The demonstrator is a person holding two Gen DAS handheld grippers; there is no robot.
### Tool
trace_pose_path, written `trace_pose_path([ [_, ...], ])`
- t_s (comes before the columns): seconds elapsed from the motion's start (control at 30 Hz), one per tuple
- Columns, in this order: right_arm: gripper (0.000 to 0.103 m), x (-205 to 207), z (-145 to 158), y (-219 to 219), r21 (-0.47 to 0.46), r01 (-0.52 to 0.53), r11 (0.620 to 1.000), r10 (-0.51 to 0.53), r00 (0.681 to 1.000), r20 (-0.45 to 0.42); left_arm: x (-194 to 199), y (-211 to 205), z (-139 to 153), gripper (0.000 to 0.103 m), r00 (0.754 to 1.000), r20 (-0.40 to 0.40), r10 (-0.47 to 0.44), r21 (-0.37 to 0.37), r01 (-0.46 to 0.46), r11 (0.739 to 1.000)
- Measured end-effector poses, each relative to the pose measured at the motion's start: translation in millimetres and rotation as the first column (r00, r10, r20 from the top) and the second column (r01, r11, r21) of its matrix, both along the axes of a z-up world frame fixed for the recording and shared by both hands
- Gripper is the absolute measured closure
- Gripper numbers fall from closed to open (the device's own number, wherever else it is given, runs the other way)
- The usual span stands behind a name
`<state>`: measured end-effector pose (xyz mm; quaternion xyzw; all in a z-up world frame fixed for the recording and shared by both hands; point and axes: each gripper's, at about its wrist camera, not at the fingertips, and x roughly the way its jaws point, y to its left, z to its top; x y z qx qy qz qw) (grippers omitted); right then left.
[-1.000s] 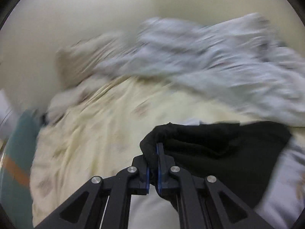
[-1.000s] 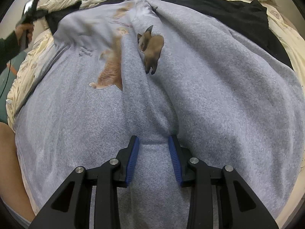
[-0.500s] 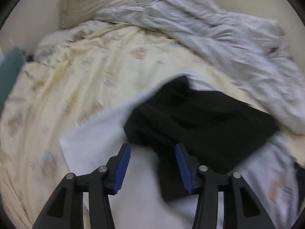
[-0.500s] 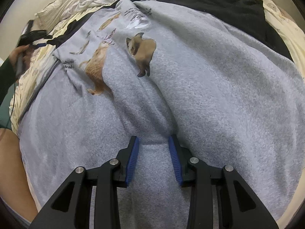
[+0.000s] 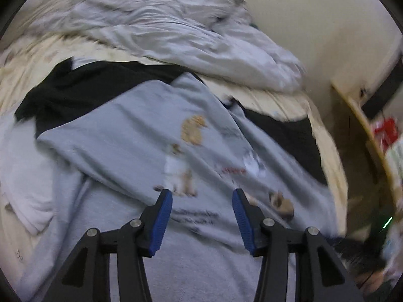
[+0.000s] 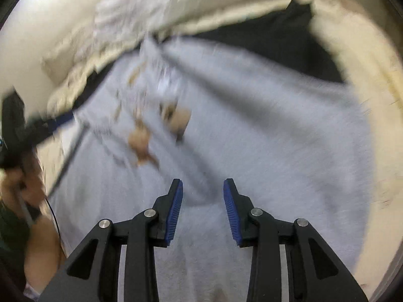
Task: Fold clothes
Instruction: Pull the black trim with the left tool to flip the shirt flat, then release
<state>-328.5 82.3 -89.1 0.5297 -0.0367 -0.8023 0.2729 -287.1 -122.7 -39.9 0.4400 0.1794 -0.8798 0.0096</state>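
Observation:
A grey sweatshirt [image 5: 131, 130] with printed cats lies spread and creased on the bed; it also fills the right wrist view [image 6: 264, 125]. A black garment [image 5: 83, 85] lies under it at the far side, also seen in the right wrist view [image 6: 277, 42]. My left gripper [image 5: 202, 214] is open and empty just above the sweatshirt's print. My right gripper [image 6: 202, 206] is open and empty over the sweatshirt's lower part. The left gripper also shows at the left of the right wrist view [image 6: 37, 128], blurred.
A rumpled white duvet [image 5: 181, 35] lies along the far side of the bed by the wall. A cream patterned sheet [image 5: 30, 58] covers the bed. A wooden shelf edge [image 5: 362, 125] with red and white items stands at the right. The person's leg [image 6: 40, 251] is at the left.
My left gripper opened, let go of the black garment and swung right over the grey sweatshirt. My right gripper stayed open and shifted a little; its view is now blurred.

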Motion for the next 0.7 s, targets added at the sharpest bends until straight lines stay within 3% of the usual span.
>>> trace_pose_path([
  [0.1,0.065,-19.1,24.8,26.1,-0.017,0.091,0.996,-0.092,0.99,-0.109,-2.2,8.0,-9.0,0.053,1.0,0.013,-0.022,-0.013,0.022,1.0],
  [0.13,0.065,-31.6,45.3,66.4,-0.018,0.125,0.992,-0.127,0.981,-0.147,-2.9,9.5,-12.6,0.053,0.999,0.021,-0.031,-0.021,0.032,0.999],
  [0.27,0.065,-102.6,79.5,126.3,-0.019,0.226,0.974,-0.225,0.954,-0.199,-5.8,15.5,-27.3,0.053,0.996,0.056,-0.068,-0.05,0.071,0.996],
  [0.4,0.068,-191.0,82.5,140.3,0.144,0.275,0.951,-0.222,0.926,-0.307,-8.6,21.6,-42.0,0.053,0.99,0.092,-0.103,-0.078,0.111,0.991],
  [0.53,0.076,-247.3,56.1,149.1,0.144,0.243,0.959,-0.211,0.955,-0.208,-11.5,27.1,-55.8,0.053,0.983,0.128,-0.135,-0.102,0.148,0.984],
  [0.7,0.076,-257.9,35.9,111.2,0.128,0.084,0.988,-0.064,0.986,-0.154,-14.4,28.5,-65.4,0.053,0.976,0.157,-0.152,-0.118,0.171,0.978],
])
